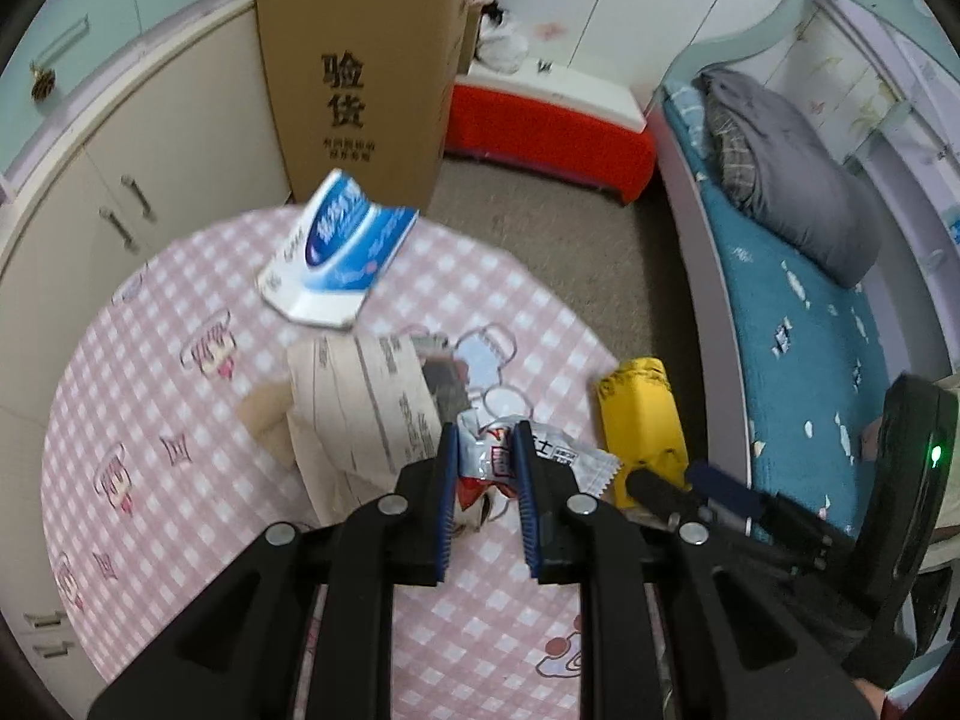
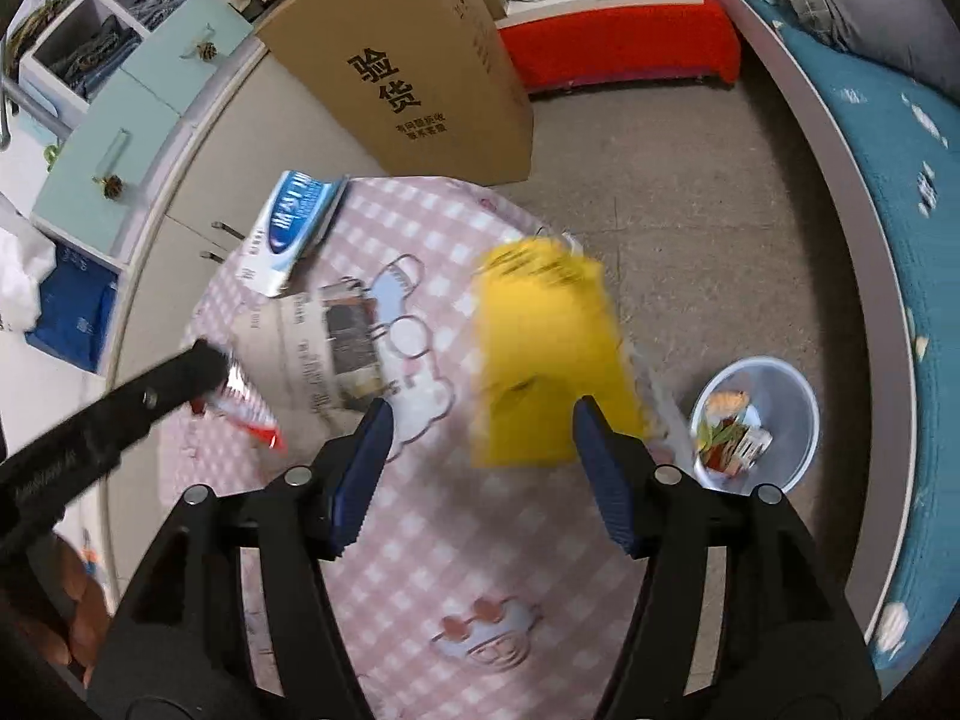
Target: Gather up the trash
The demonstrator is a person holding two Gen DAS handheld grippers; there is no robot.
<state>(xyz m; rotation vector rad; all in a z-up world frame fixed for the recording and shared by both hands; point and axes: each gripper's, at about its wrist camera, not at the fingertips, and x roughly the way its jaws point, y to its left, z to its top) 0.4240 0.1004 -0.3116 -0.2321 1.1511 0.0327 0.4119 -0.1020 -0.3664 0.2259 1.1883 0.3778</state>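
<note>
My left gripper (image 1: 487, 450) is shut on a red and white snack wrapper (image 1: 489, 463), held just above the pink checked table (image 1: 198, 420). The wrapper also shows in the right wrist view (image 2: 249, 414), in the left gripper (image 2: 225, 375). My right gripper (image 2: 483, 429) is open, its fingers on either side of a yellow packet (image 2: 546, 360) near the table's right edge; the packet looks blurred. It also shows in the left wrist view (image 1: 645, 420). A grey bin (image 2: 774, 384) holding wrappers stands on the floor to the right.
A blue and white box (image 1: 339, 249) and a crumpled cardboard piece (image 1: 360, 414) lie on the table. A tall cardboard box (image 1: 360, 72) stands behind it, cabinets (image 1: 120, 192) to the left, a bed (image 1: 798, 312) to the right, a red bench (image 1: 552, 126) at the back.
</note>
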